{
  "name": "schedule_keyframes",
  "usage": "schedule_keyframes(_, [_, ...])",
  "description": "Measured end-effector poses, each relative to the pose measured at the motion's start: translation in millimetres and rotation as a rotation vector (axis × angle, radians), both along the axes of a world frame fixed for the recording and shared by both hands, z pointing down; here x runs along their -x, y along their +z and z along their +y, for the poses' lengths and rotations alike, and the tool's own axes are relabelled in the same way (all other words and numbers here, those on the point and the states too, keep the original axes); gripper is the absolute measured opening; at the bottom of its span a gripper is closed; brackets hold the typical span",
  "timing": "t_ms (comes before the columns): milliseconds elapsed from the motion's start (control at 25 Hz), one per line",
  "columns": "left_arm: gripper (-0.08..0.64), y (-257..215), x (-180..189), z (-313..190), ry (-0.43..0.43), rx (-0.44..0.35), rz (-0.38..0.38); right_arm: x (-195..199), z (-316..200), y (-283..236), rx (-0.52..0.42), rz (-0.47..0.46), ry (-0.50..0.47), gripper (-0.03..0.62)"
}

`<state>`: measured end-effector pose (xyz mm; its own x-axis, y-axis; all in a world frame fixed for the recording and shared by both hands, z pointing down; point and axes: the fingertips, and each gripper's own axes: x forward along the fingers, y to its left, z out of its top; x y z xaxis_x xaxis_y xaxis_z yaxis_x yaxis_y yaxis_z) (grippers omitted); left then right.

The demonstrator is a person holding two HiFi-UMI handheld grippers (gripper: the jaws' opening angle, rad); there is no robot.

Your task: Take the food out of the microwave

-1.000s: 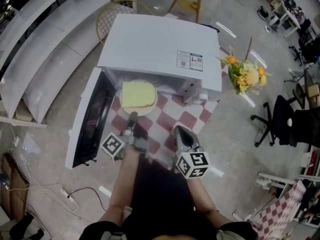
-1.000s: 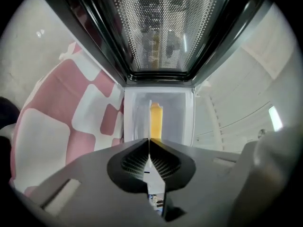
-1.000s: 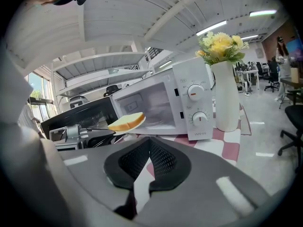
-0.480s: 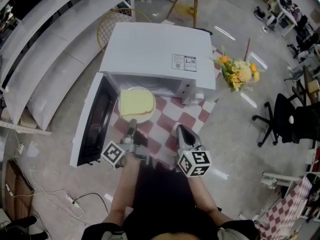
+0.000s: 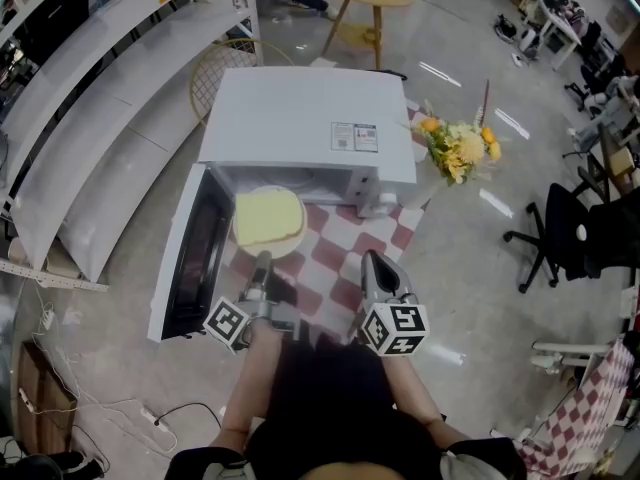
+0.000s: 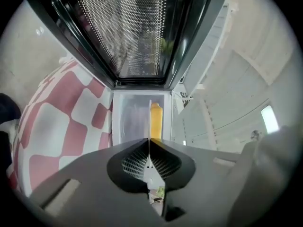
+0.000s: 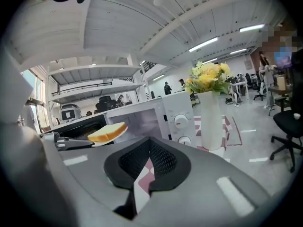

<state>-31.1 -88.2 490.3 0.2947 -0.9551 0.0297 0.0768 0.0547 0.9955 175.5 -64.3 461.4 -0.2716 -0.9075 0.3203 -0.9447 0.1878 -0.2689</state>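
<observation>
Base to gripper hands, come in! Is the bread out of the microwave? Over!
Left gripper shut on round white plate's rim; right gripper shut, empty. Yellow bread slice on plate, at white microwave's open mouth. Its door open at left, path clear.

Open microwave door [image 5: 188, 253] blocks the left side; flowers [image 5: 455, 150] crowd the right.
</observation>
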Motion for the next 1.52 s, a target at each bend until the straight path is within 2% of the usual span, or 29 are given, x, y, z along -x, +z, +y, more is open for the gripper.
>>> schedule_keyframes(200, [0.017,-11,-1,7,-0.002,-0.026,-0.002,-6,3,-12,-0.038,0.020,0.030,0.000])
schedule_keyframes(440, [0.017,-29,3,19,-0.045,-0.069,-0.017,-15,15,-27,-0.074,0.054,0.080,0.000])
schedule_keyframes(600, [0.017,-35,0,24,-0.035,-0.098,-0.026,-17,22,-30,-0.097,0.089,0.099,0.000])
schedule_keyframes(960, [0.018,-30,-5,31,-0.025,-0.090,-0.028,-7,34,-18,-0.088,0.113,0.109,0.000])
schedule_keyframes(1160, [0.018,-32,-6,27,-0.009,-0.107,-0.040,-9,32,-20,-0.102,0.123,0.114,0.000])
schedule_keyframes(1520, [0.018,-27,-8,22,0.022,-0.087,-0.051,-12,26,-18,-0.089,0.123,0.113,-0.002])
